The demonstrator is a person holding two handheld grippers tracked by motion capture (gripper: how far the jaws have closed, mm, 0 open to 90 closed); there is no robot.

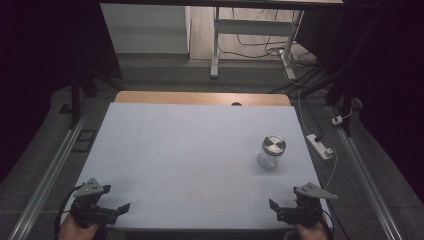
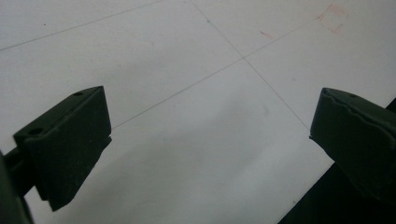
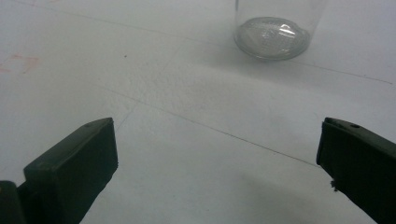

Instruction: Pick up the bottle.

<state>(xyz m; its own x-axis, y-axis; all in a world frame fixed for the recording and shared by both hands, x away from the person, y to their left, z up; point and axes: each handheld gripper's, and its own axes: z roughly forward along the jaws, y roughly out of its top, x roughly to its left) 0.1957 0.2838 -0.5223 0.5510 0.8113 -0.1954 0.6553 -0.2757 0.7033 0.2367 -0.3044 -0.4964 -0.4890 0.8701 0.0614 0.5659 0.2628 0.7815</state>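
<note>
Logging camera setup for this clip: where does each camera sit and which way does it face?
High view: above the near edge, looking forward and down at the white table; both hands show.
Left gripper view: rides the left gripper, facing bare tabletop.
Right gripper view: rides the right gripper, facing the glass jar.
Shared: jar, high and right.

One glass jar [image 1: 270,152] with a metal lid is standing at about four o'clock on the one white table [image 1: 165,150]. Two grippers are sitting at its near edge: the left gripper [image 1: 120,209] at seven o'clock, the right gripper [image 1: 274,207] at five o'clock.
</note>
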